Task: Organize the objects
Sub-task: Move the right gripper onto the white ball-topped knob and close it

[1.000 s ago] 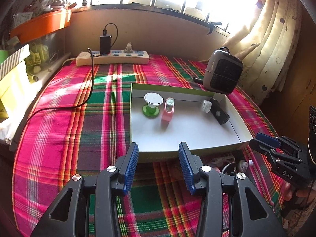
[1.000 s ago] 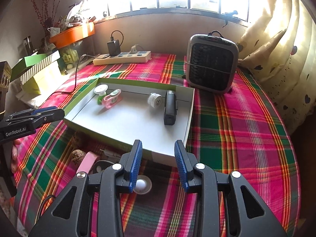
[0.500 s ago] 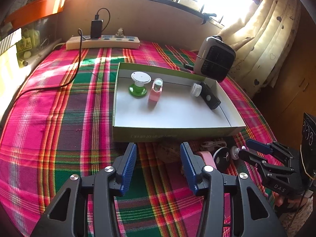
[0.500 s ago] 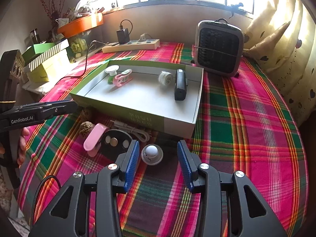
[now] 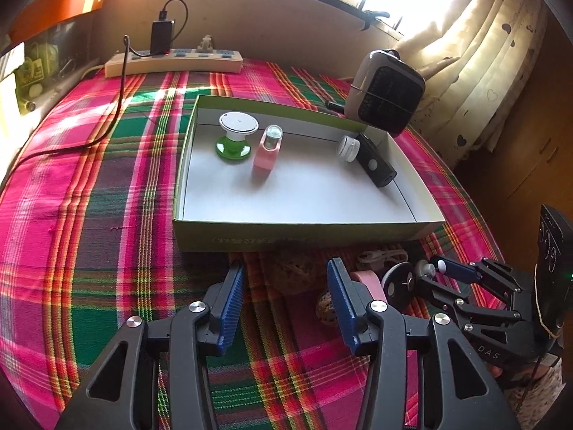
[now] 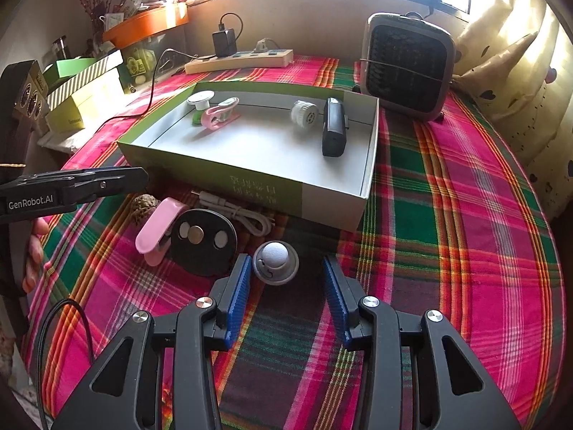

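Observation:
A green-walled box [image 5: 293, 240] [image 6: 222, 182] on the plaid table holds a green-and-white stand [image 5: 234, 136], a pink clip [image 5: 266, 152], a white cap [image 5: 347, 147] and a black device [image 5: 374, 161]. In front of the box lie a grey-white ball knob [image 6: 275, 262], a black disc [image 6: 204, 242], a pink clip [image 6: 159, 229], a white cable [image 6: 240, 213] and a walnut [image 6: 143, 203]. My right gripper [image 6: 286, 286] is open, its jaws on either side of the ball knob. My left gripper [image 5: 284, 295] is open and empty, near a brown woven ball [image 5: 293, 272].
A small heater [image 6: 408, 68] stands behind the box on the right. A power strip [image 5: 173, 62] with a charger lies at the far edge. Boxes [image 6: 86, 89] and an orange tray [image 6: 147, 27] stand on the left. Curtains [image 5: 476, 57] hang on the right.
Both grippers have drawn back and risen from the box's front wall. The loose objects in front of the box came into view. The right gripper now has the ball knob between its jaws.

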A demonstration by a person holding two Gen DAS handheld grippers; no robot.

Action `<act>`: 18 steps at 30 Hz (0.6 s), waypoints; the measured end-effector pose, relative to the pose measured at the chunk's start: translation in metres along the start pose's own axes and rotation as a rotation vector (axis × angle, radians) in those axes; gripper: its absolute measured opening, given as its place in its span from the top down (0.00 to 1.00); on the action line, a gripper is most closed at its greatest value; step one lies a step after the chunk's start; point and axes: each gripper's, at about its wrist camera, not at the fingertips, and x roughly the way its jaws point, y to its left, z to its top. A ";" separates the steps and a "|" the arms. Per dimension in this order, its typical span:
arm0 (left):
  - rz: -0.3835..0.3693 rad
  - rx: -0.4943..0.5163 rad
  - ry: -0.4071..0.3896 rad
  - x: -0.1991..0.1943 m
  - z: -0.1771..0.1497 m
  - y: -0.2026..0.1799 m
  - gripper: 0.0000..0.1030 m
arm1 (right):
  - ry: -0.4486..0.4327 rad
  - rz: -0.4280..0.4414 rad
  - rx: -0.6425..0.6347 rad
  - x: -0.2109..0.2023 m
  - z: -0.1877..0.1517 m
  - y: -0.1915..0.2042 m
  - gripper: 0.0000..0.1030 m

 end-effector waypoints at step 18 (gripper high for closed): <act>0.020 0.009 0.015 0.011 0.005 -0.003 0.56 | 0.001 -0.051 -0.023 0.006 0.007 -0.003 0.59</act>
